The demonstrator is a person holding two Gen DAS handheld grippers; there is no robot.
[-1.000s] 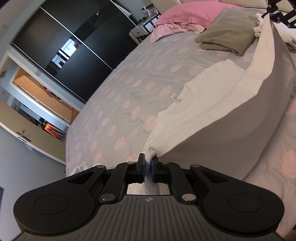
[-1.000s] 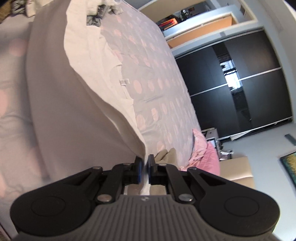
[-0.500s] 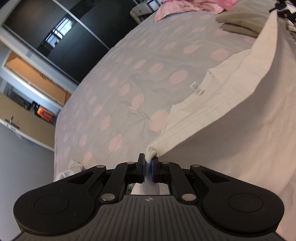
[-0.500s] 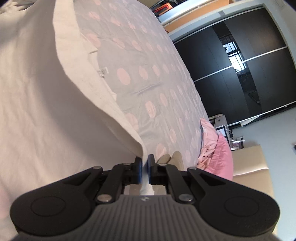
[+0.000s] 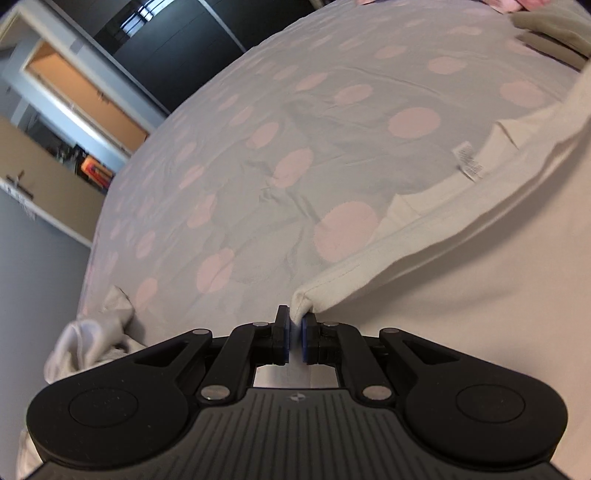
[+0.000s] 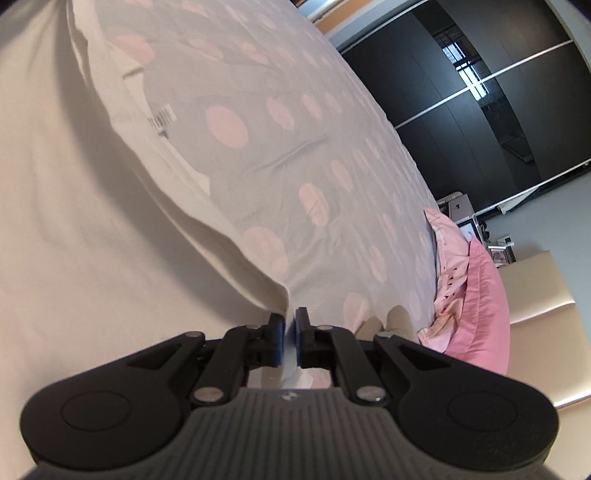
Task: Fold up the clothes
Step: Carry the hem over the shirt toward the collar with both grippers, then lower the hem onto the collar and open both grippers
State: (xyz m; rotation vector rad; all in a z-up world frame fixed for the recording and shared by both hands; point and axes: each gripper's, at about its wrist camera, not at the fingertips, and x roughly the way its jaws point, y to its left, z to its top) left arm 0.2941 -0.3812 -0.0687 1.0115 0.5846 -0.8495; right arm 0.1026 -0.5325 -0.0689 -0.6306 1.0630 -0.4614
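A cream-white T-shirt lies over a grey bedspread with pink dots, its lower half folded up over its upper half. Its collar with a white label shows beyond the folded hem. My left gripper is shut on one hem corner, which bunches between the blue pads. My right gripper is shut on the other hem corner, the cloth running off to its left. Both hold the hem low, close above the bed.
The bedspread stretches ahead of both grippers. A crumpled white garment lies at the bed's edge on the left. A folded khaki garment and pink pillows lie near the headboard. Dark wardrobe doors stand beyond.
Both grippers have come down and forward with the hem, carrying it over the shirt toward the collar. The raised tent of cloth has flattened and the bed looms closer.
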